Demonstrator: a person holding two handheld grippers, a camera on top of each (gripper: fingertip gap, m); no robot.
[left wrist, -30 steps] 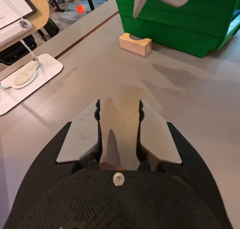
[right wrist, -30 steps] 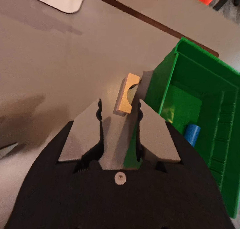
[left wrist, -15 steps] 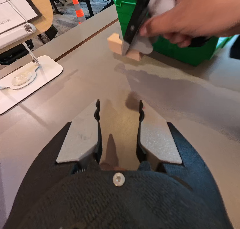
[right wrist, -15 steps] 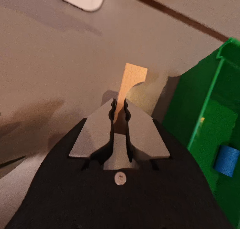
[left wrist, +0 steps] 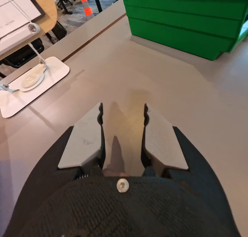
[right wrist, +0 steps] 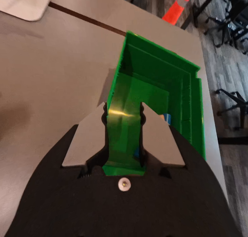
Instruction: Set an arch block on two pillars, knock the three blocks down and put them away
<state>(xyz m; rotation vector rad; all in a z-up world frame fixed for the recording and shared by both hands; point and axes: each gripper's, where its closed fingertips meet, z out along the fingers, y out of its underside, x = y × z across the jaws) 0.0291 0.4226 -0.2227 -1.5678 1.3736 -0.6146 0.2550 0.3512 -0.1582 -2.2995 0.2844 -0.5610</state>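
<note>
Green ribbed plastic bin (right wrist: 154, 74) sits right under your right gripper (right wrist: 123, 105), which is angled down over its open top; jaws spread, nothing held. A blue cylinder block (right wrist: 167, 118) lies on the bin floor, half hidden behind a finger; arch block can't be seen. Your left gripper (left wrist: 123, 107) hovers low over the smooth grey tabletop (left wrist: 174, 96), jaws parted, empty, well short of the bin's stepped wall (left wrist: 187, 22).

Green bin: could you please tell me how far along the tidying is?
Nearly done, it seems: no block shows on the table, and a blue block lies in the green bin. In hand: nothing; right gripper open over the bin, left gripper open too. Left: confirming the arch block, unseen here.
</note>
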